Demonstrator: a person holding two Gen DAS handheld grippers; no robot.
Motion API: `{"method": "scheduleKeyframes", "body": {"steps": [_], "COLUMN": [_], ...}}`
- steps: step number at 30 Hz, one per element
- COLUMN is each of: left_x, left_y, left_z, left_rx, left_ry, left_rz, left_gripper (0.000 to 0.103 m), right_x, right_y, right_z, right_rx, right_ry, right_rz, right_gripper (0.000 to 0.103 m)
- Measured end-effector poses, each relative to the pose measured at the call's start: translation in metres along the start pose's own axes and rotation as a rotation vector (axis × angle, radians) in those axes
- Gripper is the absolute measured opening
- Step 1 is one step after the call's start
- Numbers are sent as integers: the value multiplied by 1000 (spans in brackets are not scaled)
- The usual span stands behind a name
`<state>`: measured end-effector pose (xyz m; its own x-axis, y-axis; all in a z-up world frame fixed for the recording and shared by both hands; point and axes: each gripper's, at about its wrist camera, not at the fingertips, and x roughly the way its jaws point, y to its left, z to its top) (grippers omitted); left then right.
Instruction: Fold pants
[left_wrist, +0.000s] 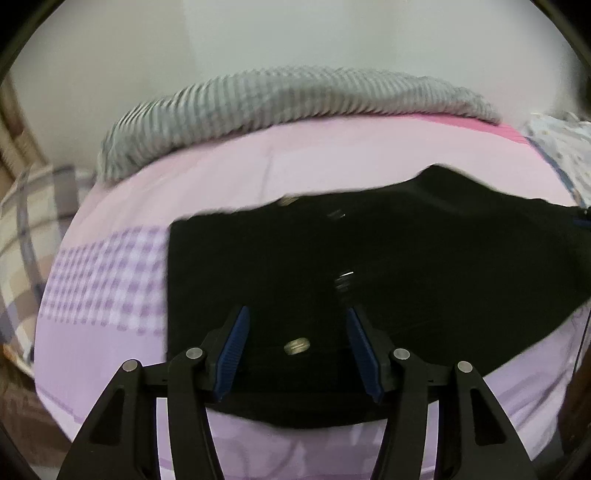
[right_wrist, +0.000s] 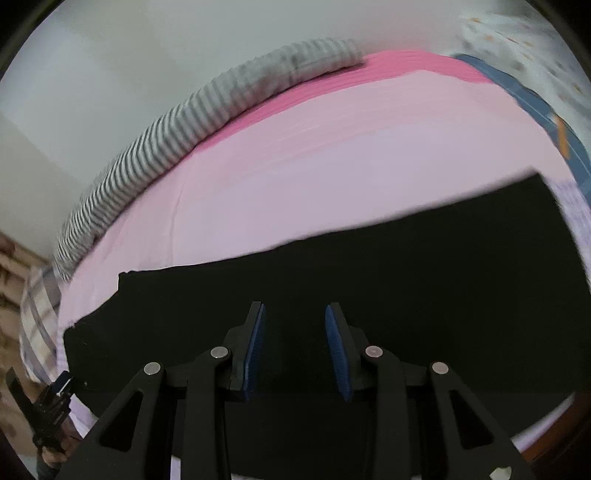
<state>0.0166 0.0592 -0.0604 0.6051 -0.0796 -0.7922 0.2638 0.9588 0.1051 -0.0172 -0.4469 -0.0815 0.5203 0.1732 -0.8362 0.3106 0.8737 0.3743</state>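
Left wrist view is showing the left gripper (left_wrist: 295, 314) hovering with its jaws spread apart and nothing between the blue pads (left_wrist: 232, 350), just above the waist end of the black pants (left_wrist: 406, 266), which are lying flat on the pink bedsheet (left_wrist: 258, 170); a brass button (left_wrist: 295, 346) is sitting between the fingers, and two more metal fasteners (left_wrist: 343, 278) are lying farther up the dark cloth. A grey striped blanket (left_wrist: 277, 96) is running along the far edge of the bed against the pale wall (left_wrist: 258, 33), and a plaid cushion (left_wrist: 26, 229) is lying off to the left. Right wrist view is showing the right gripper (right_wrist: 294, 314) likewise released and holding nothing, poised over the long stretch of the pants (right_wrist: 406, 277), with the left gripper (right_wrist: 59, 391) sitting at the pants' lower left edge, its grip there too small to judge.
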Motion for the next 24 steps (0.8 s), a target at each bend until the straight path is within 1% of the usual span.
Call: {"method": "scheduleKeyframes", "body": {"steps": [3,6,7,9,10,13,17,21,24], "left_x": [-1,7,8,9,9,13,20,22,21], "left_y": [-29,-60,-69,-88,-96,-120,-145,-169,-185], "left_z": [7,16,18,22,24,29,33,34,36], "left_rx": [53,108,122,150,162,203,236,278,297], "left_ry": [-29,-19,-18,-23,-28,-33,-16,-15,-15], "left_rz": [-57,-102,-118,-152,-162,-192,-224,-247,-263], "left_gripper": [58,59,59,59,59,59,59,59,59], "right_x": [-22,-42,-47,-64,-69,-87,-103,-103,-96], "right_y": [-38,-82,-90,-116,-122,-147,-175,-194,-203], "right_z": [-13,-17,-18,-19,-20,-28,-55,-83,-92], "right_rx": [53,136,157,197,213,266,329,383,405], "right_ry": [-29,-53,-63,-96,-105,-131,-141,-139,-146], "right_rz": [-45,-90,-94,-136,-144,-154,-146,-121,-90], "right_gripper": [33,33,33,33,33,33,33,33,33]}}
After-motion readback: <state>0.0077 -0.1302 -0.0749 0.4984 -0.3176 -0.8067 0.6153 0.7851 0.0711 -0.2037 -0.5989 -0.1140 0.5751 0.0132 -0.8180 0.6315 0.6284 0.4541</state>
